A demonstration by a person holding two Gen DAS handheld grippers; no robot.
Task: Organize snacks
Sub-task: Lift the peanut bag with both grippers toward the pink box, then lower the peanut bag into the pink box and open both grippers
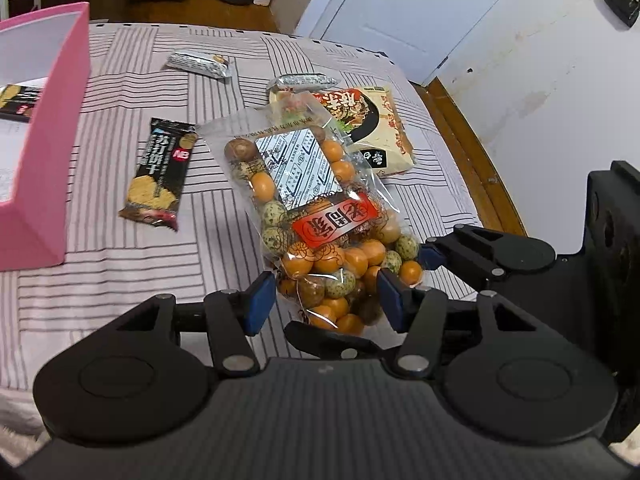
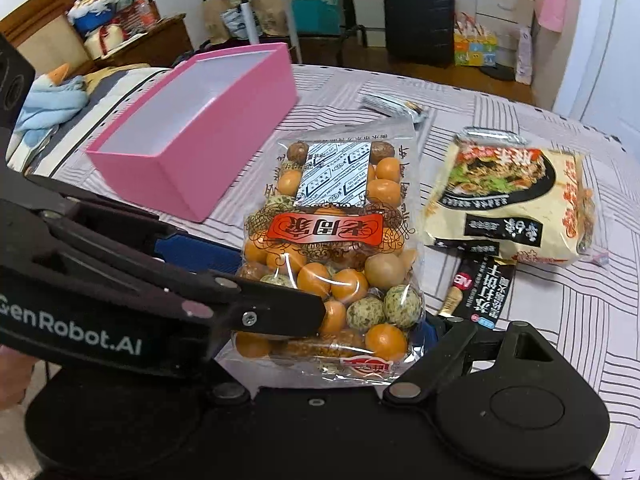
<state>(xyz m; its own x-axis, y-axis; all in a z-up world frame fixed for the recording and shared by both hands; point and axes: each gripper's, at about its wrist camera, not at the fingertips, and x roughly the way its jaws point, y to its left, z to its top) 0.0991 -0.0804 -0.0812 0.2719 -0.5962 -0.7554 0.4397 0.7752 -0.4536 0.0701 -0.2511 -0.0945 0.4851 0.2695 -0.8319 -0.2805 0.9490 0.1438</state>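
A clear bag of orange and speckled coated nuts [image 1: 316, 208] is held above the striped table. My left gripper [image 1: 326, 300] has its blue pads [image 1: 262, 300] on either side of the bag's lower end, closed on it. In the right wrist view the same bag [image 2: 332, 240] stands upright between my right gripper's [image 2: 332, 340] fingers, which also grip its bottom; the left gripper's arm crosses in front. A pink box [image 2: 200, 128] stands open at left, with a black cracker packet inside [image 1: 18, 100].
A black cracker packet [image 1: 160, 172] lies left of the bag. A noodle pack [image 2: 508, 200] lies at right, with silver wrapped snacks [image 1: 200, 63] [image 1: 302, 80] behind. A wall and white door are beyond the table's right edge.
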